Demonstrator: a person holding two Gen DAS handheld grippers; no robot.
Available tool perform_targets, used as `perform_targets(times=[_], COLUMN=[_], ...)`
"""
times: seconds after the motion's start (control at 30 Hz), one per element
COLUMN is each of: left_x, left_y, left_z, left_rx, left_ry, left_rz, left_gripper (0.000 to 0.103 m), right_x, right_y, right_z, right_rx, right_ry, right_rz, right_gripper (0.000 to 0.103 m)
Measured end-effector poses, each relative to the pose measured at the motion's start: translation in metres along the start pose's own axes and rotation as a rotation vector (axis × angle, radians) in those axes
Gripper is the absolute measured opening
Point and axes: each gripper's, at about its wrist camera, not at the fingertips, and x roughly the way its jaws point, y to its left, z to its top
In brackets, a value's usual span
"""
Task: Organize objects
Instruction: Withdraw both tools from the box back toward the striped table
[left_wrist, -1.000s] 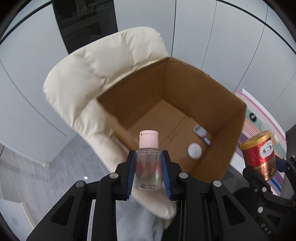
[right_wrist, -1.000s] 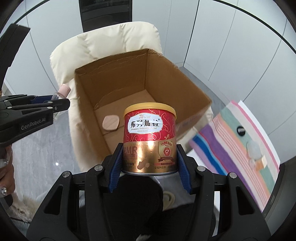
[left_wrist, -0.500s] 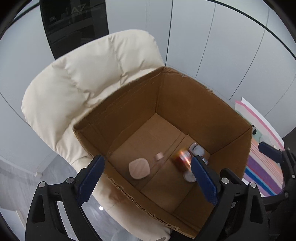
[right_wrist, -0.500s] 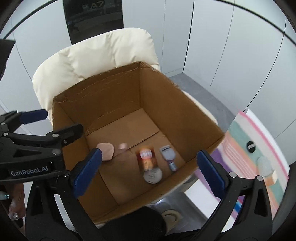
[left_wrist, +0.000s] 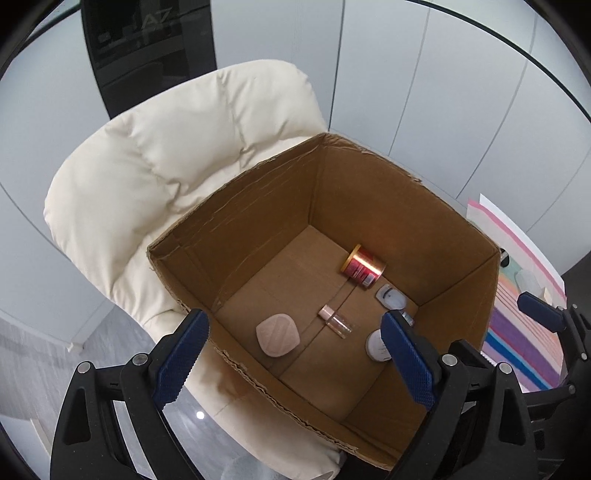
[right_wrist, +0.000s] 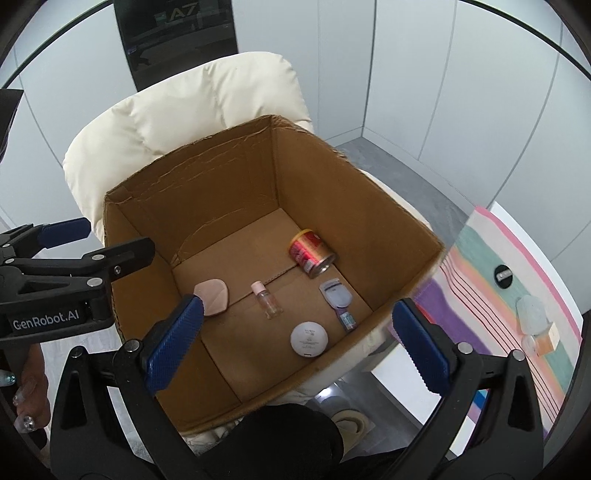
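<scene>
Objects for organizing lie on the floor of an open cardboard box (right_wrist: 388, 236), which sits on a cream padded chair (right_wrist: 177, 107). The left claw (left_wrist: 295, 354) is spread wide and holds nothing; it hangs above the box's near rim. The right claw (right_wrist: 295, 343) is likewise spread wide and empty, over the box's near edge. Inside the box: a red-and-gold can (right_wrist: 311, 253) on its side toward the far right; a small clear bottle with a pink cap (right_wrist: 266, 298) lying near the centre seam; a pink pad (right_wrist: 212, 297) to its left; a white round compact (right_wrist: 308, 339) nearest the claws; a pale blue item (right_wrist: 335, 293) beside the right wall. A striped mat (right_wrist: 495, 295) lies right of the box, carrying several small items.
</scene>
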Motion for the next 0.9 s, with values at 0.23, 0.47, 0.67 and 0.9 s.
perform_targets(times=[0.23,0.47,0.67,0.9], left_x=[-0.004,-0.014,-0.018,-0.021], left_y=[-0.034,-0.110,-0.198,-0.288], left_z=[0.005,0.005,-0.005,-0.026], left_rx=[0.059,0.162,0.300,0.436], left_ry=[-0.020,-0.023,0.002,0.027], left_rz=[-0.056,-0.166,-0.276,-0.347], left_gripper=[0.095,0.095,0.095,0.095], right_x=[-0.022,-0.055,-0.093,-0.138], right_y=[-0.030,-0.092,-0.163,-0.234], right_z=[-0.017,-0.053,-0.103,-0.163], right_rx=[0.081,0.190,0.335,0.511], right_ry=[-0.010,0.000,0.019,0.018], right_rz=[-0.053,-0.163,-0.277,-0.364], right_gripper=[0.103,0.103,0.103,0.103])
